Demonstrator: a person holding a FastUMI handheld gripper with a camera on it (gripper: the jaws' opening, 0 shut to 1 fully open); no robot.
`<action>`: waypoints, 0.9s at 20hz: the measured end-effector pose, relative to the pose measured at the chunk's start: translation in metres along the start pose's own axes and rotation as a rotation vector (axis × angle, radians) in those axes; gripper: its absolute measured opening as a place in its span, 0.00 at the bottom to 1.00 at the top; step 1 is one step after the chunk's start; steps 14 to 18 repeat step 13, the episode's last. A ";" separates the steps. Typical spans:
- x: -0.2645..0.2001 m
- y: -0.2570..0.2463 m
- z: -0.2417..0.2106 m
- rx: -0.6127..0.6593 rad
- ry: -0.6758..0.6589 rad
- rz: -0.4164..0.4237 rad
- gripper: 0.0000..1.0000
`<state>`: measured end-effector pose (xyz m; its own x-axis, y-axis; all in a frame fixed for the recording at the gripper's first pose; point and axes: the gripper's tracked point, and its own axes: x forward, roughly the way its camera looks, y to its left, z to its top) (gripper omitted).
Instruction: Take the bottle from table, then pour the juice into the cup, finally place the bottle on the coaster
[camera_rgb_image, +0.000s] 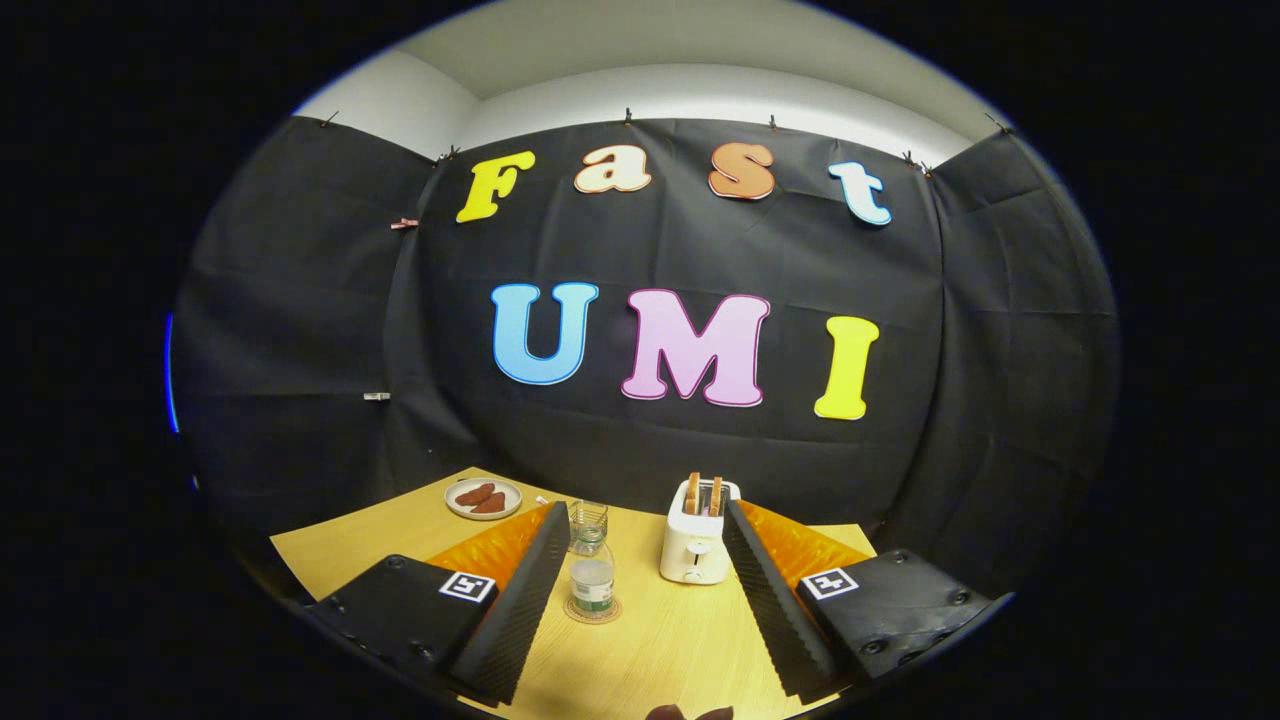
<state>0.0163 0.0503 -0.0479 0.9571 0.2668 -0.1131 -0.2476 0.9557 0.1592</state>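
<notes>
While the gripper (645, 520) hangs above the near edge of a light wooden table (660, 640), its two fingers stand spread wide apart and pinch nothing. They reach forward over the tabletop from either side, each carrying a square black-and-white marker near its base.

Toward the far left corner of the table rests a small pale plate (483, 498) holding two reddish-brown pieces of food; what they are cannot be told. A tiny pale object lies on the table just to the right of the plate, too small to identify.

Next, close beside the inner edge of the left finger (520, 600), comes a small clear plastic bottle (591, 575). It stands upright with a pale cap on top and a green band around its lower half, and it holds pale liquid. It sits on a round, tan coaster (592, 610) whose rim shows around the bottle's base. Directly behind the bottle, farther from the gripper and toward the table's far edge, stands a clear glass cup (589, 519), partly hidden by the bottle's neck. How much is in the cup cannot be told.

To the right of the bottle, near the middle of the far edge, stands a white toaster (694, 550) with two browned slices of toast rising from its slots. It sits just beside the tip of the right finger (775, 600).

At the very near edge of the table, between the fingers, two small dark reddish shapes (690, 713) peek up; they are too cut off to identify.
</notes>
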 end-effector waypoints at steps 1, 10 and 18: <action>-0.002 0.001 0.003 0.000 -0.003 -0.005 0.95; -0.014 -0.003 0.008 -0.002 -0.006 -0.025 0.97; -0.012 -0.007 0.005 0.008 0.005 -0.033 0.97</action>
